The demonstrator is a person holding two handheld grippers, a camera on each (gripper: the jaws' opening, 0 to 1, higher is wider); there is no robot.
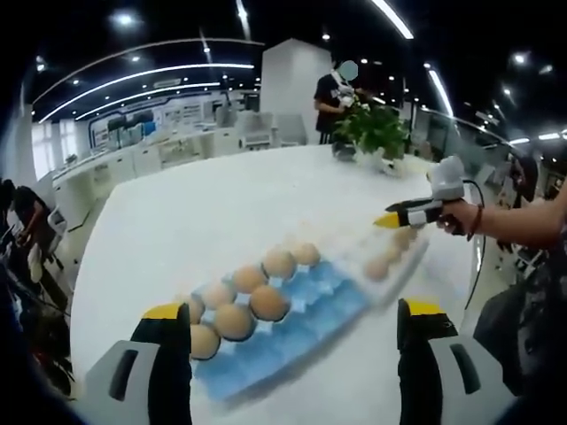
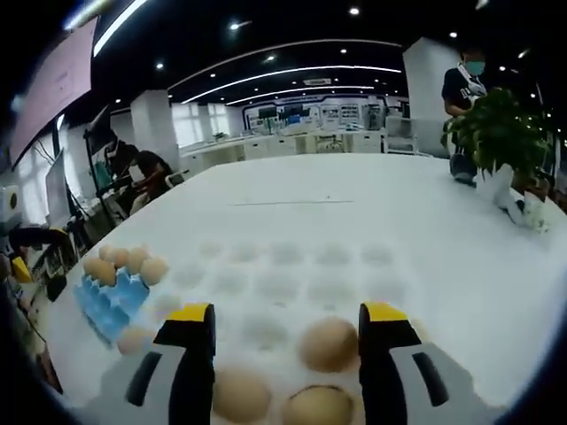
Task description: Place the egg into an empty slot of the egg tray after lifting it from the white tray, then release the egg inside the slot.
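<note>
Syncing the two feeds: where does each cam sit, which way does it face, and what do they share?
Left gripper view: rides the left gripper, looking along its open jaws over the blue egg tray on the white table; the right gripper and the person's hand reach in over the white tray.
Right gripper view: rides the right gripper, jaws open, low over the white tray, an egg between the jaws.
Shared: both trays, table, potted plant.

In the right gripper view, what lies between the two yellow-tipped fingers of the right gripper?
In the right gripper view, one brown egg sits in a dimple of the white tray between the open right gripper's fingers, nearer the right-hand finger.
</note>
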